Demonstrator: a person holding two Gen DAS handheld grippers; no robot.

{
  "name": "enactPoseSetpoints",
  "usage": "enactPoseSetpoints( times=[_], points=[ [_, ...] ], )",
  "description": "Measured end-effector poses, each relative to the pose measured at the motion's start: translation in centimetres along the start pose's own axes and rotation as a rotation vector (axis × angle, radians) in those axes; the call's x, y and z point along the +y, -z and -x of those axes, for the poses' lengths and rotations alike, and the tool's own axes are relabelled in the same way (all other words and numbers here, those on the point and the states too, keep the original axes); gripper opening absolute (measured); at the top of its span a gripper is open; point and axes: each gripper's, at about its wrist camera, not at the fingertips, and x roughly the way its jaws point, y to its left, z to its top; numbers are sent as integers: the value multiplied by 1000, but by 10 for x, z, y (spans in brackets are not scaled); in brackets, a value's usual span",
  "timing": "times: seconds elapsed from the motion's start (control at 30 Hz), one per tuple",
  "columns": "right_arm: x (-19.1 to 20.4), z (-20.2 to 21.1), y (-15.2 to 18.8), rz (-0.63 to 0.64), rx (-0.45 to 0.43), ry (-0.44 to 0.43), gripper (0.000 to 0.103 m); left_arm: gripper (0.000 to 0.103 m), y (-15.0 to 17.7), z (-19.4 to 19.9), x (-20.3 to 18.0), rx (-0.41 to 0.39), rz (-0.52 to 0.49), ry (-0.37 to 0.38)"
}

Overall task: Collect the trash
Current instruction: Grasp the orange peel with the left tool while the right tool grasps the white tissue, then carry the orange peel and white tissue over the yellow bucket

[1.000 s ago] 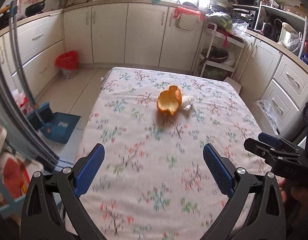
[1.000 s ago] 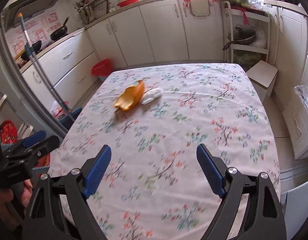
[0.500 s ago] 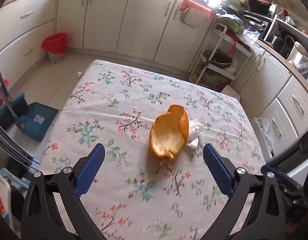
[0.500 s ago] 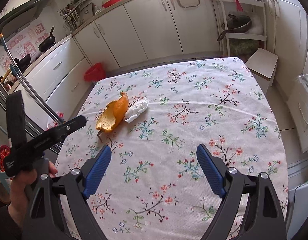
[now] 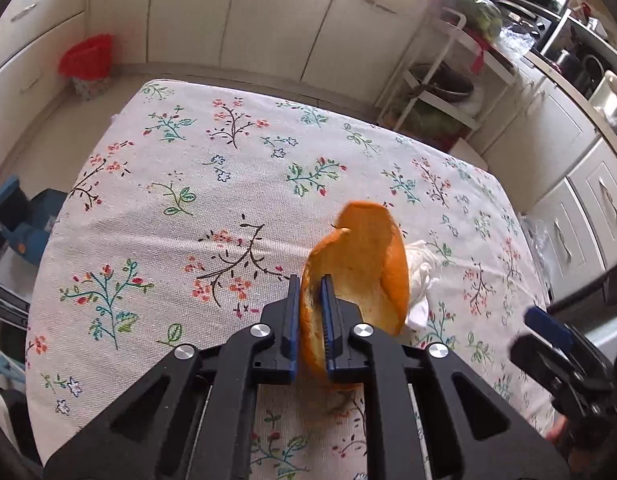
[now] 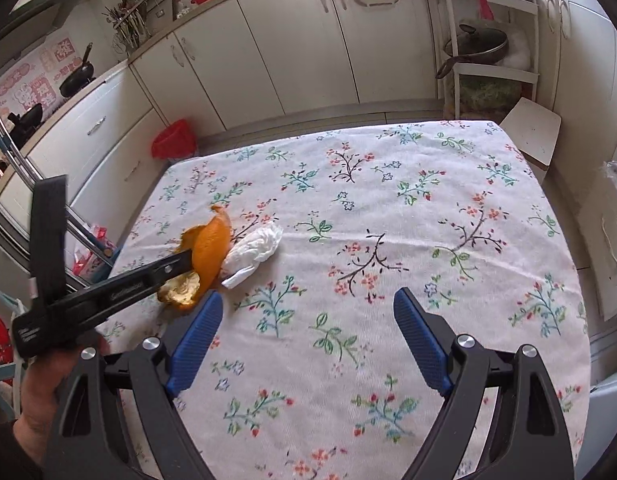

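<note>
Centrally, one desk (image 6: pixel 388 208) w/ a woven cloth printed in small flower sprigs. On it, left of centre: one curved orange peel (image 5: pixel 360 264), glossy orange outside, pale pithy inside, standing on edge. Touching its right side lies one crumpled white tissue (image 6: pixel 254 250). Left gripper (image 5: pixel 310 312) has just been closing; its two ribbed blue pads now pinch the peel's near edge, jaws nearly together. Right gripper (image 6: pixel 308 340) hangs above bare cloth nearer the camera, jaws spread wide, nothing between them. One red-lined bin (image 6: pixel 174 144) sits on the floor by white cabinets.
</note>
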Motion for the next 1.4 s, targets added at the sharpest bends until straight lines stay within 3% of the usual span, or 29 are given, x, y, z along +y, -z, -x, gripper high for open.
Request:
enactPoseSetpoints(
  times=[0.23,0.43,0.57,0.6,0.63,0.73,0.97,1.4],
  points=[
    [10,-25,-8,-3,-24,-8,84,4,3,42,20,-12,-33,-23],
    [41,-52,-17,51,-23,-30,81,4,24,60,49,58,-85,-60],
    [60,-68,-15,136,-3,0,58,5,35,60,60,99,-111,-68],
    [62,-67,-16,146,-5,-7,42,5,36,60,60,101,-114,-68],
    [63,-68,-16,152,3,-20,36,5,37,60,61,101,-119,-70],
    [65,-64,-12,174,3,-20,29,5,38,60,59,98,-127,-74],
    [63,-17,0,164,-28,-88,28,4,48,89,39,61,-155,-54],
    [68,108,60,158,-125,-249,28,3,115,174,14,-78,-152,-55]
  ],
)
